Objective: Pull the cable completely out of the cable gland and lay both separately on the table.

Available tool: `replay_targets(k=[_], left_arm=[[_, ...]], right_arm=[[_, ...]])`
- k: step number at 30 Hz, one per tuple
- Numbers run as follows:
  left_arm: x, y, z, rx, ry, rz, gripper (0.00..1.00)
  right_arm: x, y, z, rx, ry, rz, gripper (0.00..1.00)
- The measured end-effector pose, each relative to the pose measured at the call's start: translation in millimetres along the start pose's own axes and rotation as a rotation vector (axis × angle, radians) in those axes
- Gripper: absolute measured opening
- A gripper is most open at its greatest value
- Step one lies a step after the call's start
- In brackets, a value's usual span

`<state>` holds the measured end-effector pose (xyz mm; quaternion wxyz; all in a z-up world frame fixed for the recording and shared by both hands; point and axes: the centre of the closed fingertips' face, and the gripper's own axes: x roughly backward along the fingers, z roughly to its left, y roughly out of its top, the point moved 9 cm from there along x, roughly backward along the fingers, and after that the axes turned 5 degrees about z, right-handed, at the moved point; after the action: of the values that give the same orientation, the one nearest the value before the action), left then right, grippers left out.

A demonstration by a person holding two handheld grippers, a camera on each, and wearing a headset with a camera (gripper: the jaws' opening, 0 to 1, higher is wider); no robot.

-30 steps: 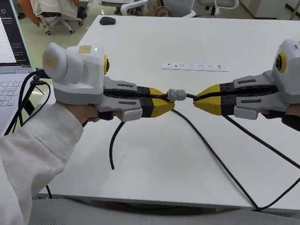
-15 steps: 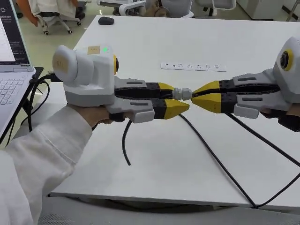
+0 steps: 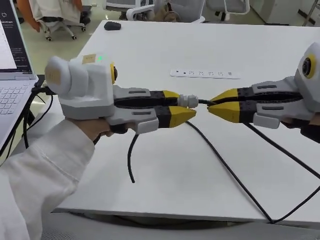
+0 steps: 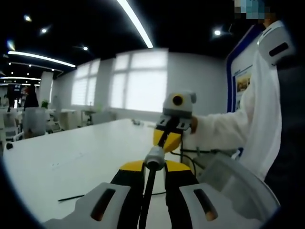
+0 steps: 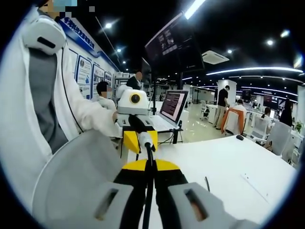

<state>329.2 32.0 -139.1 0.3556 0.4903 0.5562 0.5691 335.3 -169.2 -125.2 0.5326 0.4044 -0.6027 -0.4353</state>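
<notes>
Presently the task is incomplete. The left gripper is clamped on the gland, which is held in the air above the table. The right gripper pinches the cable just beside the gland's front, with a little bare cable showing between them. The cable is threaded through the gland: a short free end hangs behind the gland, and the long run drops from its front to the table. Judged done: both parts gripped for the pull. Judged left: draw the free end fully through the gland, then lay gland and cable down apart.
</notes>
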Motion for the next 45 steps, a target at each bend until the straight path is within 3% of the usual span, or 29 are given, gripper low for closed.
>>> replay_targets(k=[12, 24, 26, 30, 33, 34, 36, 38, 39, 41, 45], left_arm=[[26.2, -3.9, 11.5, 0.029, 0.049, -0.028, 0.16], [24.3, 0.3, 11.9, 0.01, 0.063, -0.025, 0.16], [23.8, -0.5, 12.3, 0.02, 0.066, -0.031, 0.16], [20.2, -4.0, 11.7, 0.032, 0.061, -0.019, 0.16], [15.6, -6.4, 10.6, 0.044, 0.049, -0.023, 0.16], [13.1, -7.1, 10.2, 0.051, 0.043, -0.026, 0.16], [9.8, -7.5, 9.4, 0.05, 0.043, -0.025, 0.16], [6.5, -7.2, 7.9, 0.045, 0.037, -0.019, 0.16], [5.1, -7.4, 6.8, 0.038, 0.032, -0.009, 0.16], [4.1, -8.0, 5.6, 0.03, 0.025, 0.002, 0.16], [6.2, -7.5, 7.9, 0.04, 0.03, -0.018, 0.16]], right_arm=[[33.4, -27.2, -9.3, -0.061, -0.076, 0.042, 0.03], [39.1, -38.4, -9.4, -0.065, -0.109, 0.082, 0.03], [36.1, -38.4, -9.5, -0.05, -0.119, 0.097, 0.04], [25.2, -29.8, -12.4, -0.029, -0.149, 0.094, 0.27], [0.4, -18.6, -8.1, 0.003, -0.096, 0.078, 0.33], [-12.5, -16.3, -3.0, 0.033, -0.047, 0.118, 0.33], [-27.5, -13.3, -2.1, 0.114, -0.037, 0.158, 0.31], [-39.0, -7.1, -1.6, 0.112, -0.034, 0.136, 0.27], [-43.3, -0.8, -1.7, 0.109, -0.02, 0.095, 0.24], [-45.4, 5.6, -3.3, 0.128, -0.015, 0.061, 0.13], [-45.8, 5.5, -4.4, 0.126, 0.019, 0.069, 0.03]])
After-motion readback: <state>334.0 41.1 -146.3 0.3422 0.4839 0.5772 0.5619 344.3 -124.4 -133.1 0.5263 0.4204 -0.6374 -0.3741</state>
